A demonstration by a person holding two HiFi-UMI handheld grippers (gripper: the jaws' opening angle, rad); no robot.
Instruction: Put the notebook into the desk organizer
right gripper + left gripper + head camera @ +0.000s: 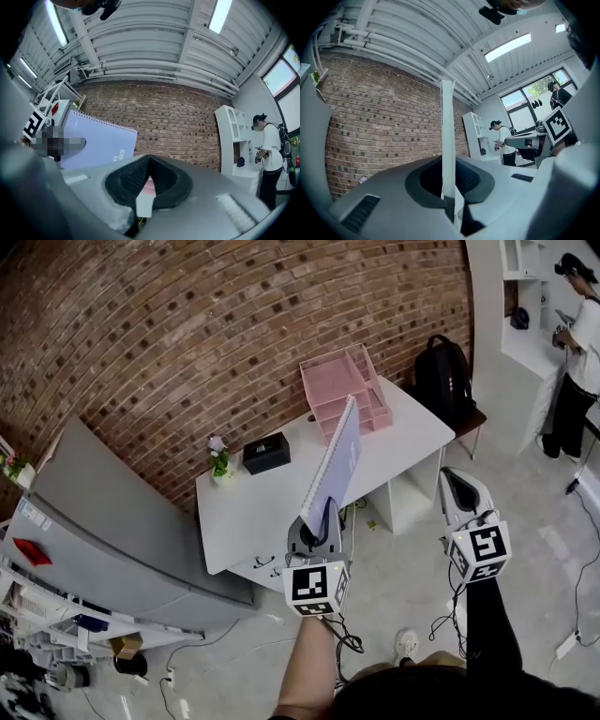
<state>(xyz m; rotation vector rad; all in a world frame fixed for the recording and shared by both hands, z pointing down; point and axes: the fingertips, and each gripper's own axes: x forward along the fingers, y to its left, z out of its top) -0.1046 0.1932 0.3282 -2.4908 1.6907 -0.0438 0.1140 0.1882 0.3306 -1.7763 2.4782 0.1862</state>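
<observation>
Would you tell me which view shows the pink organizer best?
The head view: the organizer stands whole on the desk, its stacked pink trays seen from above. The right gripper view shows only a pink sliver, likely it. The left gripper view shows none of it.

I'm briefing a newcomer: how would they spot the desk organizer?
A white table stands before the brick wall. The desk organizer sits at its far right end. It alone is pink, with stacked trays, unlike the black box and flower pot.
</observation>
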